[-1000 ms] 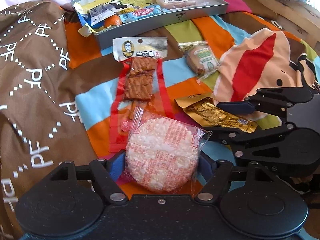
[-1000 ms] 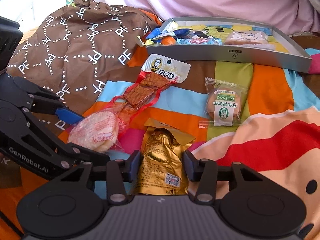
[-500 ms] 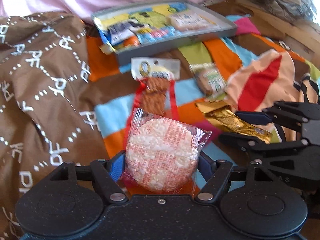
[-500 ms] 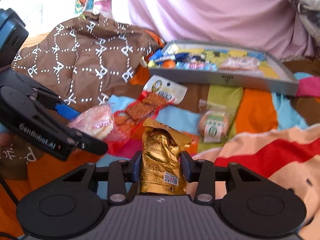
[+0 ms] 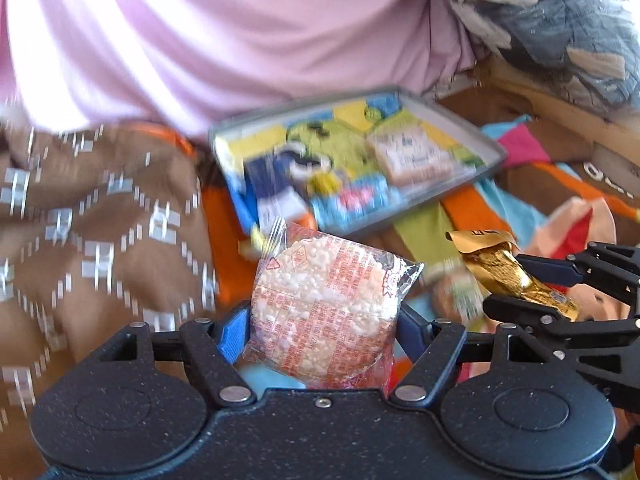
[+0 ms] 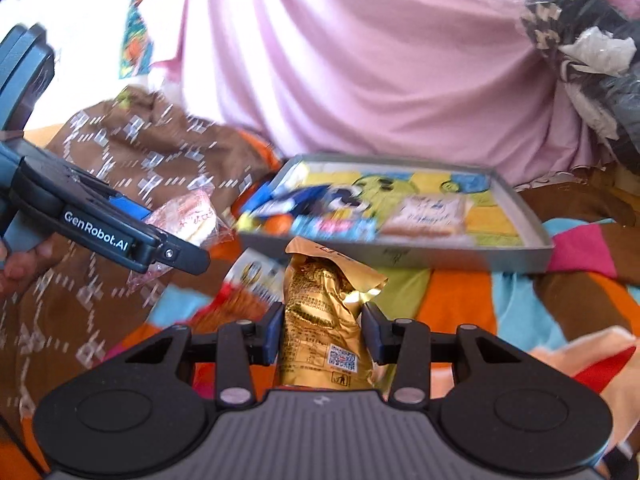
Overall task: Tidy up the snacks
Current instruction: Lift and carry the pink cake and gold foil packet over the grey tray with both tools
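Before the grey tray [image 6: 516, 246], two wrapped snacks were held up, one in each hand-held gripper.

Short of the tray's near wall, the round rice cracker pack [image 5: 328, 304] was clamped between the blue pads of the left hand-held gripper [image 5: 320, 328], raised off the colourful patterned blanket [image 6: 460, 304]. To the right of it, still short of the tray, the gold foil packet [image 6: 324, 320] was gripped upright by the right hand-held gripper [image 6: 323, 330], its crimped top overlapping the tray's near wall in the right wrist view. Several blurred wrapped snacks were lying inside the tray. Behind the tray pink fabric [image 6: 360, 60] was seen, and to the tray's left a brown patterned cloth [image 5: 100, 220].
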Tool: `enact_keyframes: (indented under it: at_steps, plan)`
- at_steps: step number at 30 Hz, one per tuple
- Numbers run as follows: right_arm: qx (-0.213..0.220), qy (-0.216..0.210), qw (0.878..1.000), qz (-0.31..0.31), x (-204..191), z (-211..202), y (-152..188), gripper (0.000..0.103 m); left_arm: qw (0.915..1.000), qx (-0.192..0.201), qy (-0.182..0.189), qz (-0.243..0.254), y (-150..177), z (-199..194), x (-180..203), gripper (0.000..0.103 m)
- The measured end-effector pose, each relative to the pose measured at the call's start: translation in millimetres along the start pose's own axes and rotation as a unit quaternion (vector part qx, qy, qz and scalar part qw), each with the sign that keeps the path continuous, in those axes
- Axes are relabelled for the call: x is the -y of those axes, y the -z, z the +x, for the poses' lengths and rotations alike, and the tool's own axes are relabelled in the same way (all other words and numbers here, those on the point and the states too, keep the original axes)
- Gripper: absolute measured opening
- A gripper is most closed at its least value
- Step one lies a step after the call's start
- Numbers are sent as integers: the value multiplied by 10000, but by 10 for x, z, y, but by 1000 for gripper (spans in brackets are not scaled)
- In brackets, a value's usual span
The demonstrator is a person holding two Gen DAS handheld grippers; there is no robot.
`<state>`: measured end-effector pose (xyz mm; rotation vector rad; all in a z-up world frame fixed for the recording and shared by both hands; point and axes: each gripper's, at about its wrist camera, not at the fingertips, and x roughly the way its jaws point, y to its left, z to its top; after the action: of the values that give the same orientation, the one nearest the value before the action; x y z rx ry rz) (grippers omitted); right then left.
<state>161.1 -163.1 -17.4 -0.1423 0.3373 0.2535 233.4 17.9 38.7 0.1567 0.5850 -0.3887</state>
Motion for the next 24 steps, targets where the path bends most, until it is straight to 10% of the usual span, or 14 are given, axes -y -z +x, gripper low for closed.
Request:
enact_keyframes:
  at_steps: [24]
  plan:
    - [22,706,9957,-595,522,1206,-1288,47,9902,1298,-461,233,-1137,781,-201,76]
